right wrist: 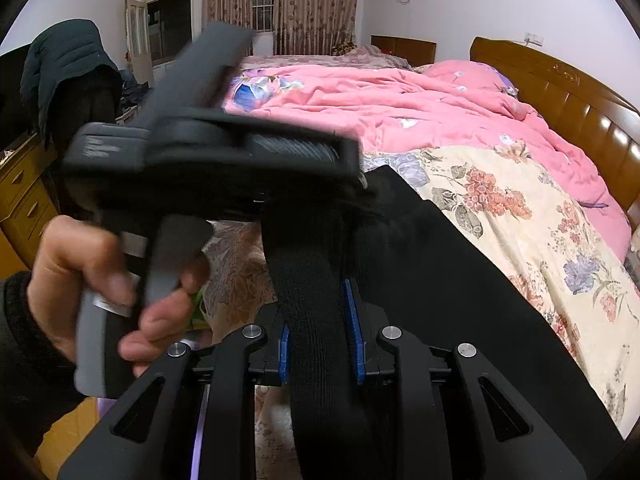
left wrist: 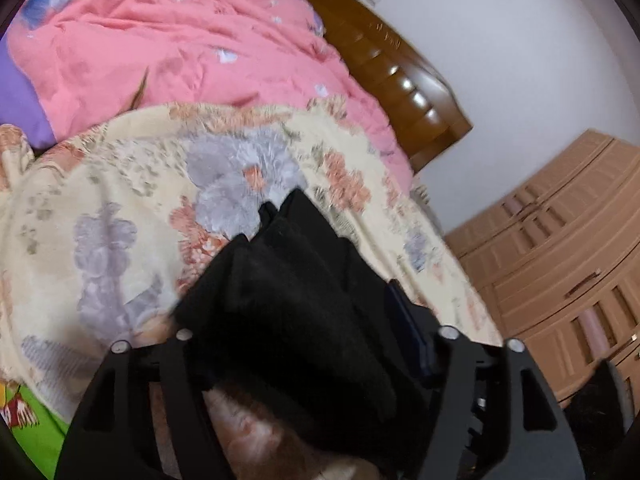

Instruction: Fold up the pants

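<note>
Above the floral bedspread (right wrist: 520, 216), both grippers hold the black pants (right wrist: 440, 280) off the bed. In the right wrist view, the right gripper (right wrist: 322, 344) is clamped on a ribbed band of the pants, its blue pads (right wrist: 354, 336) pressing the fabric from both sides. This view alone shows the left gripper (right wrist: 352, 200) from outside, blurred, gripped by the person's left hand (right wrist: 112, 284), with black cloth bunched at its front. The left wrist view shows a thick wad of pants (left wrist: 304, 304) filling the space between that gripper's fingers, so it is closed on the cloth. Only there does a tan wardrobe (left wrist: 560, 260) appear; the pink quilt (left wrist: 180, 40) and wooden headboard (left wrist: 400, 64) show in both.
</note>
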{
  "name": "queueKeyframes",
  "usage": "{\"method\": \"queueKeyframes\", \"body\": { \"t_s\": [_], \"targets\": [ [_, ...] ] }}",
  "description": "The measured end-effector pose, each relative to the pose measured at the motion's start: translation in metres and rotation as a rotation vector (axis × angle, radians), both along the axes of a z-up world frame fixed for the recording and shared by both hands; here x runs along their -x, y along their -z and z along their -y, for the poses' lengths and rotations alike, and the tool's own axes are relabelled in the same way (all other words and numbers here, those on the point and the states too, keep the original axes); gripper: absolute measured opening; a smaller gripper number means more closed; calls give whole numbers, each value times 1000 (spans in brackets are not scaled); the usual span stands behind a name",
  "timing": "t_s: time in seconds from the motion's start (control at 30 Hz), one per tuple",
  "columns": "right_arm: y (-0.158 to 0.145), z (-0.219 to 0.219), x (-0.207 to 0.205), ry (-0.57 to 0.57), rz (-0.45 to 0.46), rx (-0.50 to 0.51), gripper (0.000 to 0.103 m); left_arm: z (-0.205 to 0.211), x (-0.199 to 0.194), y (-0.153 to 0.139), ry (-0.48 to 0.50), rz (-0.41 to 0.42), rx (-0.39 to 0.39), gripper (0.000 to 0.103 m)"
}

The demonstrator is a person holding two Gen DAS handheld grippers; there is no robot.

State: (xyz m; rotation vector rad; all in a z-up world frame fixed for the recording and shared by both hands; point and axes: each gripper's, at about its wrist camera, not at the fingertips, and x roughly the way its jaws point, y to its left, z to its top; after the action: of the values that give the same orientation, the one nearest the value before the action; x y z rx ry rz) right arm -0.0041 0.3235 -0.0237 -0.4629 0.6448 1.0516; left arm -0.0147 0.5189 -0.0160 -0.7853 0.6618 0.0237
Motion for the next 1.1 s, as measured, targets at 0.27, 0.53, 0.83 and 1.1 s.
{"method": "queueKeyframes", "body": {
  "t_s": [0.27,0.53,0.83,1.1],
  "targets": [
    [-19,59,-1,28,-86,-67,66,37,1,-55,48,28,-296,18],
    [9,138,-36,223,-177,123,66,110,13,-123,148,165,-525,18],
    [-6,175,-47,238,-245,19,68,218,21,-165,267,256,-604,18],
    [-48,387,-50,637,-161,-155,74,346,13,-140,345,272,-661,18]
  ]
}}
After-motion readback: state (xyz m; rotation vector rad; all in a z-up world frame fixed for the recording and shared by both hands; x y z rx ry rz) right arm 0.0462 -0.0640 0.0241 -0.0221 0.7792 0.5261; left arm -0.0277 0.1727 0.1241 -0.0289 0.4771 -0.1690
